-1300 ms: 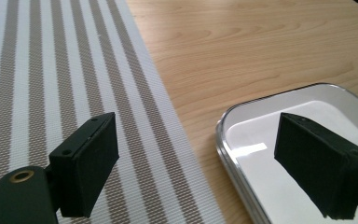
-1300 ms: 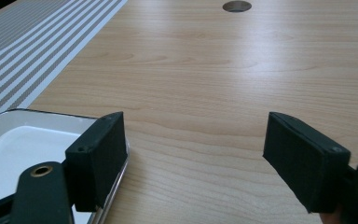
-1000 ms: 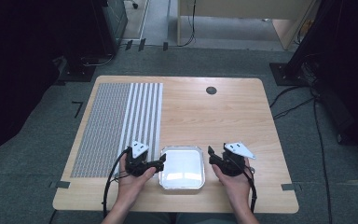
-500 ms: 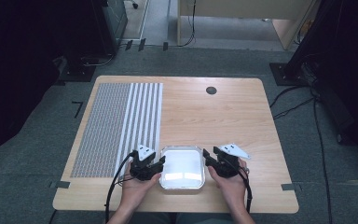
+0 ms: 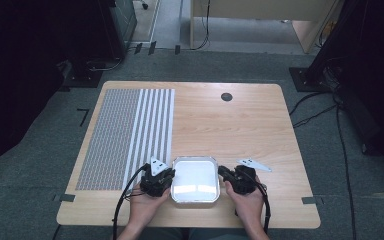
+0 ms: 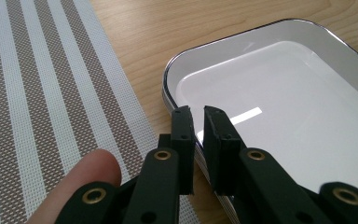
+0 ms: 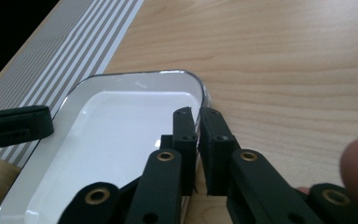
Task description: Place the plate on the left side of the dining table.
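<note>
left tool (image 6: 196,122) is pinching the left rim of the white tray (image 5: 196,178), right tool (image 7: 196,122) is clamping the opposite rim — gripping both sides keeps it level near the surface's (image 5: 240,125) front edge.

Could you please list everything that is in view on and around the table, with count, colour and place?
Tray: one, white with a dark rim, near edge of the table, between the two grippers, nothing in it.
Placemat: one, brown and white stripes, left part of the table.
Cable hole: one, dark and round, far side of the table.
Table: one, light wood, centre.
Floor cables: several, black, on the grey carpet to the right.
Left gripper: one, black, jaws closed on the tray's left rim.
Right gripper: one, black, jaws closed on the tray's right rim.
Hands: two, at the near edge, one holding each gripper.
</note>
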Demonstrator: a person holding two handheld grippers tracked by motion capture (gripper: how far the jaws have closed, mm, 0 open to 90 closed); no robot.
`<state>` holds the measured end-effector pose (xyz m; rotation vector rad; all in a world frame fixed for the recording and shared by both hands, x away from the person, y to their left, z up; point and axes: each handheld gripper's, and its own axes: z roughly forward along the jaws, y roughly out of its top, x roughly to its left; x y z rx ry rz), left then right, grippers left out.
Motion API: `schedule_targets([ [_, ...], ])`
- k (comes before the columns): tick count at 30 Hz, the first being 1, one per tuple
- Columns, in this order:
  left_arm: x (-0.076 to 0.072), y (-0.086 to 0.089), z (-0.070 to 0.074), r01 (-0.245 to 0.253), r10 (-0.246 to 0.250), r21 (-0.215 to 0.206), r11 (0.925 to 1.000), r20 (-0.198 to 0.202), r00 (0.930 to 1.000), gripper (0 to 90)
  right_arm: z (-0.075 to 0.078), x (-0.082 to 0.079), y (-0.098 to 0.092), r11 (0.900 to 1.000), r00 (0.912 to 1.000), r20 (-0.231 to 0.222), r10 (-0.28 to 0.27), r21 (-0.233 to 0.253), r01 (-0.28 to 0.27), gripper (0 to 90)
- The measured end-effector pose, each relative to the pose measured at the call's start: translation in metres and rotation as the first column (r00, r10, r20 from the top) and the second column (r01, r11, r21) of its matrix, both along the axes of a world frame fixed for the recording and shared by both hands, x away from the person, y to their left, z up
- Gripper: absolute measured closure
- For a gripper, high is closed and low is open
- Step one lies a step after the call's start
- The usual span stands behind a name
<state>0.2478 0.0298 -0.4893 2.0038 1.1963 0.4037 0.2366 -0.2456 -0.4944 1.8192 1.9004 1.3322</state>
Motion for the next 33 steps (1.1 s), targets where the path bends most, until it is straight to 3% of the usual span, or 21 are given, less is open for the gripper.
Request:
schedule_targets([
  [2,0.000,0.000,0.000,0.000,0.000,0.002,1.0000,0.002,1.0000,83.2,-0.001,0.000,0.002,1.000,0.9997,-0.014,0.020,0.015,-0.020,87.5],
  [8,0.000,0.000,0.000,0.006,-0.006,0.001,1.0000,0.002,1.0000,83.0,-0.002,0.000,0.000,1.000,0.9998,-0.019,-0.010,0.026,0.010,87.8],
  [9,-0.001,0.000,-0.001,0.007,-0.007,0.001,1.0000,0.003,1.0000,82.4,-0.002,0.000,-0.003,0.998,0.9992,-0.033,-0.021,0.055,0.023,87.7],
  [14,-0.003,-0.002,-0.001,0.015,-0.016,0.023,0.9996,0.016,0.9998,80.9,-0.005,0.001,-0.003,0.996,0.9977,-0.068,0.001,0.086,0.005,87.9],
  [19,-0.003,-0.003,-0.002,0.024,-0.024,0.033,0.9992,0.014,0.9996,80.2,-0.003,-0.001,-0.001,0.997,0.9960,-0.089,-0.010,0.080,0.017,87.9],
  [24,-0.003,-0.004,-0.004,0.028,-0.029,0.036,0.9990,0.016,0.9995,78.7,0.009,-0.011,0.002,0.998,0.9992,-0.036,-0.017,0.067,0.019,87.2],
  [28,-0.004,-0.004,-0.003,0.030,-0.031,0.037,0.9988,0.023,0.9992,78.8,0.004,-0.011,0.008,1.000,0.9992,-0.033,-0.024,-0.003,0.024,84.6],
  [31,-0.004,-0.004,-0.003,0.030,-0.031,0.038,0.9988,0.027,0.9991,78.8,0.001,-0.010,0.011,0.999,0.9986,-0.041,-0.033,-0.029,0.032,85.0],
  [33,-0.004,-0.004,-0.003,0.032,-0.033,0.037,0.9988,0.027,0.9991,78.7,0.001,-0.012,0.018,0.994,0.9990,-0.020,-0.041,-0.099,0.039,85.4],
])
